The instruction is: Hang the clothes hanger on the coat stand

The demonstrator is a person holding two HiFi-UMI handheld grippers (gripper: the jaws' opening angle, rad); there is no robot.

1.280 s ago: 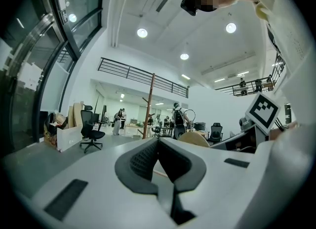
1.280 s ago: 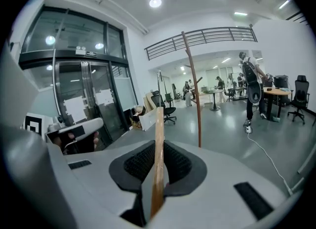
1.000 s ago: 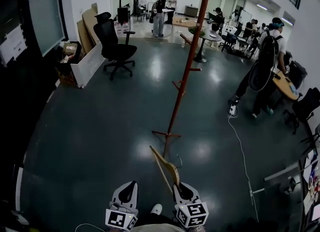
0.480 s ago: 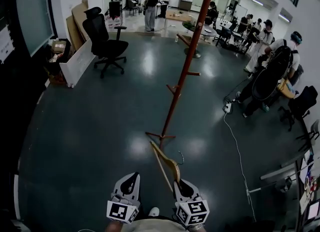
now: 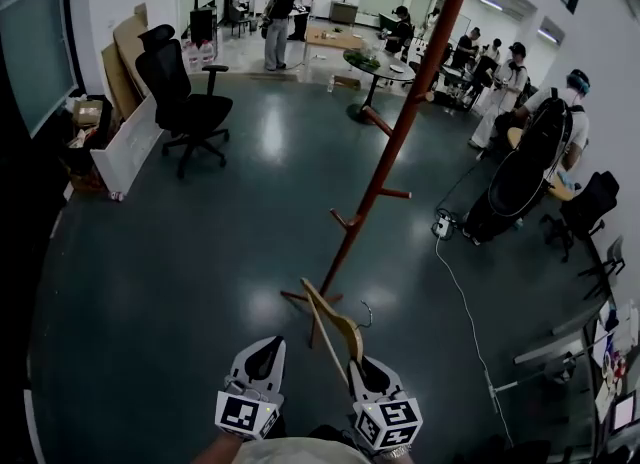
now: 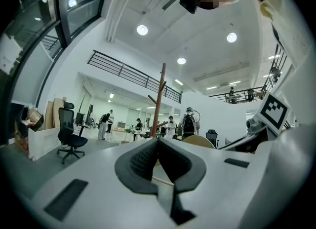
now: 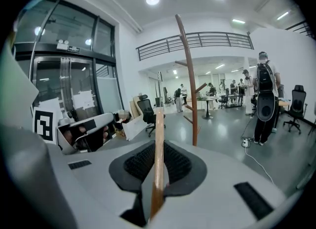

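Clothes hanger (image 5: 334,324) of pale wood sits clamped in our right gripper (image 5: 366,380), low in front of us above the dark floor (image 5: 180,252). In the right gripper view its bar (image 7: 158,144) runs straight up between the two dark pads, which are closed onto it. One arm of the clothes hanger sticks out forward and to the left. Its wire hook (image 5: 364,314) shows just beside the wood, free of everything.

Our left gripper (image 5: 262,364) rides beside the right one, apart from the hanger. Its own view shows the jaws pressed together with nothing between them.

We judge that the pick-up is done and the hanging is not. The red-brown coat stand (image 5: 395,147) rises ahead of us, leaning across the head view, its feet (image 5: 305,299) just beyond the hanger's tip. Its short pegs (image 5: 343,220) jut out at several heights, and all those we can see are bare. The hook touches none of them.

What is left, by our reckoning, is to close the gap to the pole and lift the hanger to peg height. Then we must turn it so the hook can drop over a peg, and let go.

Further out stand an office chair (image 5: 185,102) to the left and several people at desks behind the stand. A white cable (image 5: 462,292) trails across the floor to the right, none of it in our path.
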